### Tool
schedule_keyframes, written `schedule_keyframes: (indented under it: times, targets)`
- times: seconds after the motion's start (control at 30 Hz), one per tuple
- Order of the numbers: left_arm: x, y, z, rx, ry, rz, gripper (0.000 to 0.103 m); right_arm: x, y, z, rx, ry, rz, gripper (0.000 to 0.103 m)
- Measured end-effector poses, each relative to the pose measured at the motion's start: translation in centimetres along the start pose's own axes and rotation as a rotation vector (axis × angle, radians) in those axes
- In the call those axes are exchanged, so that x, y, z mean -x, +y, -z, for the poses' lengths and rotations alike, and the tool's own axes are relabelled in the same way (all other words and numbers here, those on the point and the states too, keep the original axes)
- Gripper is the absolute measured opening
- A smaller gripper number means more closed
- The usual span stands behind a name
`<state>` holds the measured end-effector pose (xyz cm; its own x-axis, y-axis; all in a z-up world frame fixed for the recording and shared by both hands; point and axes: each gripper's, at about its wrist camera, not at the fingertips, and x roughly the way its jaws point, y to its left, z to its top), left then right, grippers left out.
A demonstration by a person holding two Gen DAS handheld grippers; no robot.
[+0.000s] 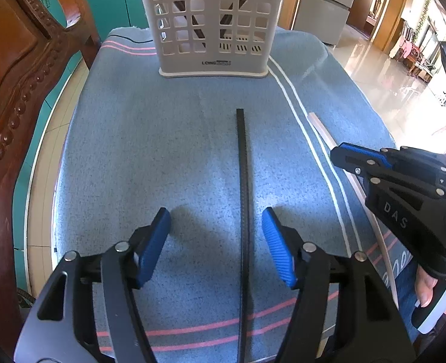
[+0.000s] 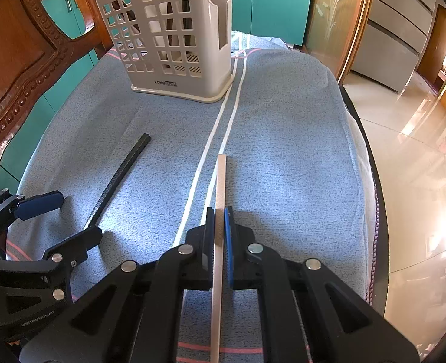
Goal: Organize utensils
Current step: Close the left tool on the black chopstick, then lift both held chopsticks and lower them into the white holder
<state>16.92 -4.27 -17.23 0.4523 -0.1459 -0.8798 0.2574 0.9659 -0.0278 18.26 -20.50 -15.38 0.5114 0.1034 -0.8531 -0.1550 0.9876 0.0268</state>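
The right gripper [image 2: 220,227] pinches the pale chopstick [image 2: 221,181] near its end, so it may swivel, while the left gripper [image 1: 215,230] gapes empty around the black chopstick [image 1: 242,166].

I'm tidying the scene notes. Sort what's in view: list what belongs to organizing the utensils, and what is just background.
For the job:
- black chopstick, lying between the open left tool
- pale chopstick, clamped in the right tool
- white utensil holder

Just there:
- blue striped cloth
- carved wooden chair
- teal cabinets
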Motion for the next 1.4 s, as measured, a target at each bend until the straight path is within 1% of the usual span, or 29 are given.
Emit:
schedule_keyframes:
  times: [0.3, 0.63, 0.8, 0.9, 1.1, 1.13, 1.17, 1.23, 1.27, 1.3, 1.33, 1.4]
  targets:
    - [-0.2, -0.5, 0.1, -0.022, 0.005, 0.006, 0.066, -0.1, 0.1, -0.1, 0.006, 0.002, 0.004, 0.007]
    - [-0.7, 0.3, -0.6, 0.013, 0.005, 0.025, 0.067, 0.0, -0.1, -0.1, -0.007, 0.006, -0.016, 0.007]
    - [-1.4, 0.1, -2.0, 0.006, 0.004, 0.020, 0.067, -0.1, -0.1, -0.6, -0.004, 0.014, -0.014, 0.008]
    - [-2.0, 0.1, -2.9, 0.006, 0.007, 0.001, 0.067, -0.1, -0.3, -0.9, -0.021, 0.013, -0.025, 0.008]
    - [-3.0, -0.3, -4.5, 0.006, 0.012, -0.028, 0.066, -0.5, 0.3, -1.1, 0.019, 0.020, 0.018, 0.009]
    - [-3.0, -0.5, -4.8, 0.006, 0.014, -0.030, 0.058, -0.5, 0.3, -1.1, 0.020, 0.020, 0.017, 0.009]
    - [-3.0, -0.8, -5.2, 0.008, 0.014, -0.024, 0.052, -0.6, 0.3, -1.2, 0.021, 0.020, 0.013, 0.008]
    - [-3.0, -1.3, -5.5, -0.009, 0.011, -0.014, 0.024, -0.6, 0.1, -1.2, 0.009, 0.020, -0.017, 0.007]
    - [-3.0, -1.6, -5.5, -0.020, 0.010, -0.007, 0.020, -0.5, 0.0, -1.1, 0.003, 0.020, -0.032, 0.007]
    - [-3.0, -1.7, -5.6, -0.025, 0.008, -0.005, 0.012, -0.4, -0.2, -1.1, -0.003, 0.017, -0.048, 0.007]
    - [-3.0, -1.8, -5.6, -0.029, 0.006, -0.003, 0.008, -0.2, -0.2, -1.1, -0.004, 0.004, -0.052, 0.007]
    - [-2.7, -1.9, -5.5, -0.017, -0.003, 0.008, 0.007, 0.8, -0.4, -1.0, -0.004, -0.030, -0.055, 0.007]
